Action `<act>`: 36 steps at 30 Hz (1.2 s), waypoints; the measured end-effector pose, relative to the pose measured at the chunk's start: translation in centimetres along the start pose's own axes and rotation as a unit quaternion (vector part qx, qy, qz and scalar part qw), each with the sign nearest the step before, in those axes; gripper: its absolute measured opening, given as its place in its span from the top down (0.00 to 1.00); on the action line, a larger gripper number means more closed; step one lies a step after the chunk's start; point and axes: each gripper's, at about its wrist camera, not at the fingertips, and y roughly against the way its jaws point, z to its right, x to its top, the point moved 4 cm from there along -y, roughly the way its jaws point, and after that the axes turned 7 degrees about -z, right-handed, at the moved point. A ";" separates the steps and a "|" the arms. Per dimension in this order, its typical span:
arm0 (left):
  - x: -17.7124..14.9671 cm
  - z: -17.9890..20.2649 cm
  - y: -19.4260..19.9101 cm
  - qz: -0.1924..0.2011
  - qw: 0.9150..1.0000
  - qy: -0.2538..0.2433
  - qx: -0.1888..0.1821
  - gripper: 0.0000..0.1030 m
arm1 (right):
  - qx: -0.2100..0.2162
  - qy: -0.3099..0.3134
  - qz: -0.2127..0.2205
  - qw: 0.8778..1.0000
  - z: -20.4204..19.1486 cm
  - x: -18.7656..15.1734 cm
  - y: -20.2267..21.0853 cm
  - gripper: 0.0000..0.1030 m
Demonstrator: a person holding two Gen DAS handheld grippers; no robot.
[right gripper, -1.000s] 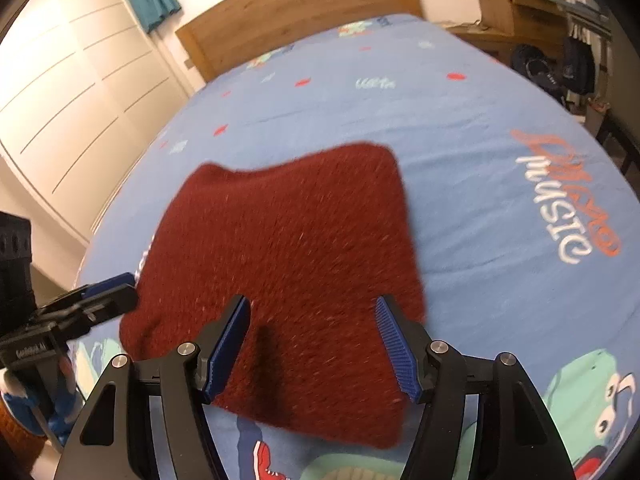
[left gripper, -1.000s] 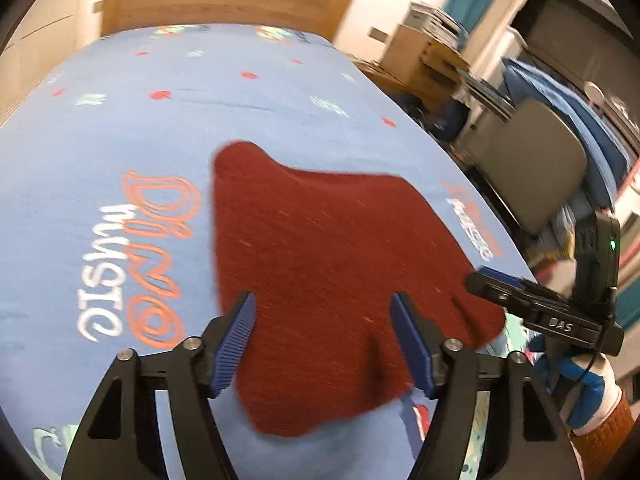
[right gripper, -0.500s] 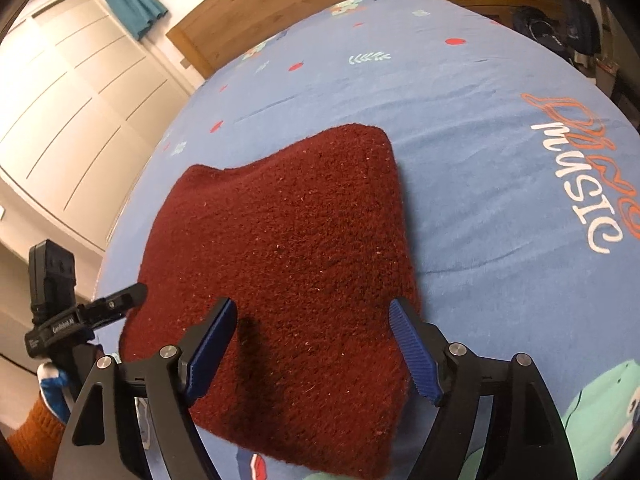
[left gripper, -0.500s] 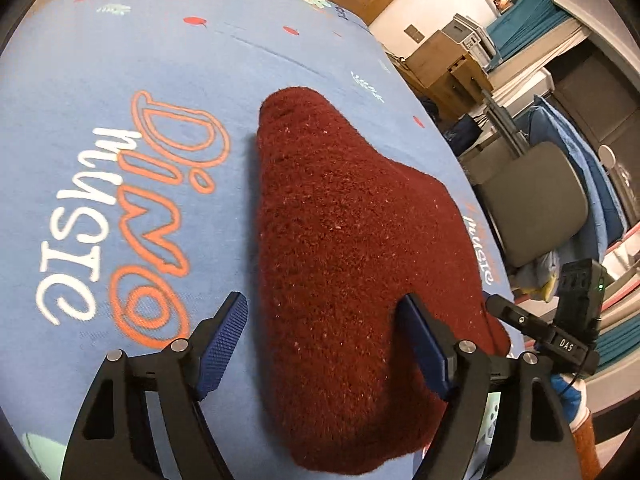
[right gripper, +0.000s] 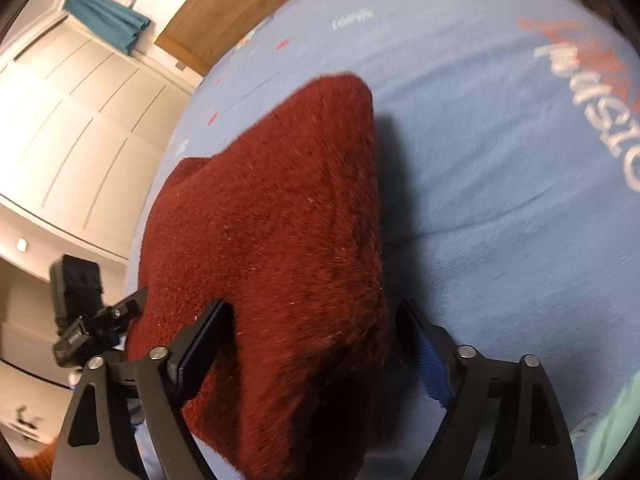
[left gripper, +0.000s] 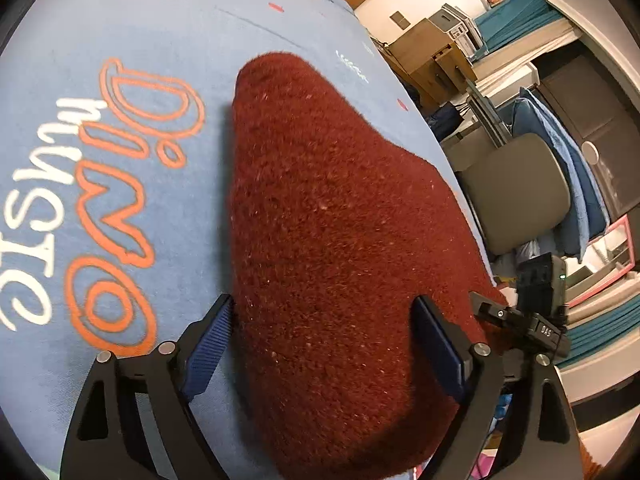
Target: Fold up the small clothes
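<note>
A dark red knitted garment (left gripper: 328, 216) lies spread flat on the blue printed bedsheet (left gripper: 80, 120). My left gripper (left gripper: 320, 344) is open, low over the garment's near left corner, its jaws straddling the left edge. The garment also shows in the right wrist view (right gripper: 272, 216). My right gripper (right gripper: 316, 340) is open, low over the near right corner, its jaws straddling the right edge. Each gripper shows in the other's view, the right one (left gripper: 520, 320) and the left one (right gripper: 92, 328), at the opposite near corner.
The sheet (right gripper: 500, 160) carries orange and white lettering (left gripper: 100, 184). A grey chair (left gripper: 516, 196), blue cloth and wooden furniture (left gripper: 432, 52) stand beside the bed on the right. A wooden headboard (right gripper: 248, 4) and white wardrobe doors (right gripper: 72, 120) lie beyond.
Both grippers have come down and forward onto the garment's near corners; the garment now fills more of each view. The jaws stay open.
</note>
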 end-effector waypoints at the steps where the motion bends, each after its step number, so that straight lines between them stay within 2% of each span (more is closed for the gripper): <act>1: 0.2 -0.1 -0.2 -0.003 1.000 0.002 -0.009 0.17 | 0.008 -0.004 -0.006 1.000 0.2 0.1 -0.3 0.12; 6: 0.8 -1.4 -0.2 -0.012 0.997 0.029 -0.064 0.20 | 0.034 0.005 -0.028 0.999 0.5 0.4 -0.8 0.13; 8: 1.2 -1.8 0.0 -0.012 0.996 0.035 -0.078 0.27 | 0.045 0.012 -0.037 0.998 0.4 0.5 -0.9 0.17; 10: 1.4 -2.4 0.5 -0.013 0.995 0.042 -0.093 0.33 | 0.079 0.009 -0.046 0.996 0.5 0.6 -1.2 0.37; 12: 1.4 -3.0 1.4 -0.009 0.993 0.044 -0.106 0.43 | 0.096 0.001 -0.048 0.994 0.6 0.6 -1.6 0.41; 14: 1.6 -3.3 2.4 -0.004 0.991 0.046 -0.123 0.48 | 0.110 0.000 -0.040 0.993 0.5 0.6 -1.5 0.47; 19: 2.6 -3.4 6.1 0.015 0.988 0.044 -0.147 0.52 | 0.125 0.020 -0.012 0.992 -1.2 0.6 0.4 0.55; 23: 3.5 -3.8 10.6 0.044 0.988 0.032 -0.147 0.52 | 0.138 0.043 0.011 0.989 -4.3 1.4 1.7 0.56; 27: 3.6 -5.4 15.3 0.068 0.990 0.024 -0.124 0.52 | 0.156 0.067 0.019 0.985 -8.2 2.1 1.6 0.56; 31: 2.5 -8.4 17.9 0.077 0.991 0.040 -0.100 0.52 | 0.169 0.084 0.005 0.982 -11.5 2.1 -0.7 0.56; 36: -0.1 -12.2 17.8 0.064 0.993 0.072 -0.071 0.51 | 0.170 0.086 -0.028 0.981 -13.5 1.5 -4.7 0.56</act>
